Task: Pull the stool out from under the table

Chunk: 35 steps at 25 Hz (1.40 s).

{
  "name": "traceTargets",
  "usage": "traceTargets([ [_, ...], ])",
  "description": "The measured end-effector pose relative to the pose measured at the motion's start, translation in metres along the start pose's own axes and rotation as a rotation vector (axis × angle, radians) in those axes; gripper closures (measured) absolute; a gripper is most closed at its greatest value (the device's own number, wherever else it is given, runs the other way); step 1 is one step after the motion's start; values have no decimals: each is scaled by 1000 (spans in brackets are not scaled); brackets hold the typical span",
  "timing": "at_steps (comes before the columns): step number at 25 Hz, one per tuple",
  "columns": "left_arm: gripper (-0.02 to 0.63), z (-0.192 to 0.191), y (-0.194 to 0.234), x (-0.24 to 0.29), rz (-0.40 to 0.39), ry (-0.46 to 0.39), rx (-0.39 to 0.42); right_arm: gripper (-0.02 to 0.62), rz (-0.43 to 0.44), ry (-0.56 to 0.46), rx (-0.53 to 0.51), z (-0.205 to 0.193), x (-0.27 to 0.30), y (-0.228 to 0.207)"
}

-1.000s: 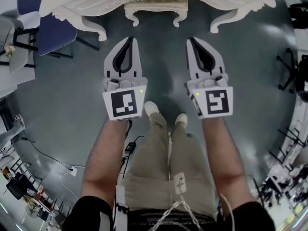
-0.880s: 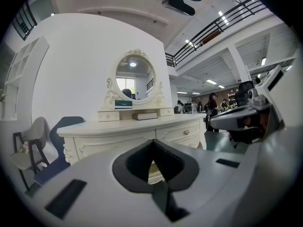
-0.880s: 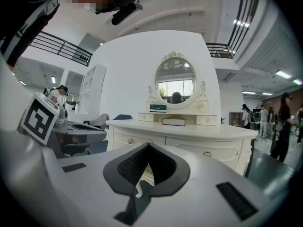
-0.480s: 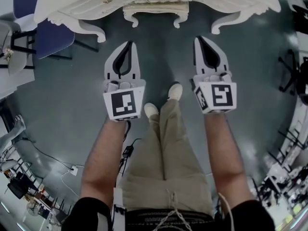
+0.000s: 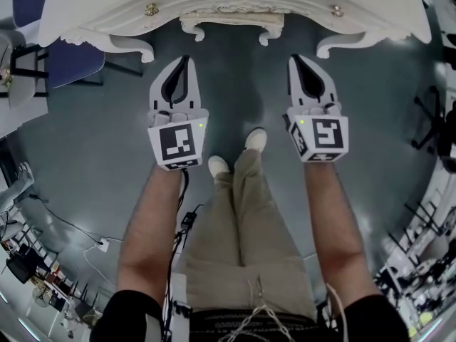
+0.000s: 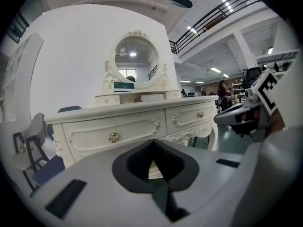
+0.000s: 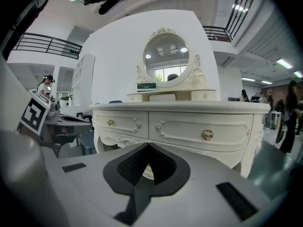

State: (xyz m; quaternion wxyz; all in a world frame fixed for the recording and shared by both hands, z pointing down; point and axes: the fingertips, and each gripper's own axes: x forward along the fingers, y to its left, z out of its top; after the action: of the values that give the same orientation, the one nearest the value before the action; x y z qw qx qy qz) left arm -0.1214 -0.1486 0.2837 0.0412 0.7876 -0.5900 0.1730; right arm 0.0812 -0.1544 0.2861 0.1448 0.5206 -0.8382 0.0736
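A white carved stool [image 5: 226,23] stands tucked under the white dressing table [image 5: 107,6], only its front rail and two curled legs showing in the head view. My left gripper [image 5: 184,61] is shut and empty, held above the floor a little short of the table's left front. My right gripper [image 5: 296,60] is also shut and empty, level with it on the right. In the left gripper view the table's drawer front [image 6: 113,136] fills the middle, behind the closed jaws. The right gripper view shows the two drawers [image 7: 199,131] and the round mirror [image 7: 165,56] above.
A blue chair [image 5: 68,63] stands left of the table. Black chairs and stands [image 5: 434,112] line the right edge. Cables [image 5: 107,244] run over the grey floor at lower left. The person's legs and white shoes [image 5: 255,138] are between the grippers.
The person has stepped toward the table, one foot now ahead of the other. Both grippers have come closer to the table's front edge, and both stay shut.
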Motion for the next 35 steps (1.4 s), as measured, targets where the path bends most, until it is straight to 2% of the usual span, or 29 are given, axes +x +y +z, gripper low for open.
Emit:
traceTargets([
  [9,603,-22,-1,49,11,70,9,594,15,53,-1,-16,49,-34],
  [15,603,-41,-1,78,30,106,-10,594,69,92,-40,-39,76,-39],
  [19,603,-62,1,96,40,124,-31,594,73,115,-40,-60,94,-43],
  [27,603,-119,15,132,51,169,8,594,54,174,-50,-105,131,-53],
  [35,603,-165,34,165,52,209,8,594,17,219,-22,-143,158,-62],
])
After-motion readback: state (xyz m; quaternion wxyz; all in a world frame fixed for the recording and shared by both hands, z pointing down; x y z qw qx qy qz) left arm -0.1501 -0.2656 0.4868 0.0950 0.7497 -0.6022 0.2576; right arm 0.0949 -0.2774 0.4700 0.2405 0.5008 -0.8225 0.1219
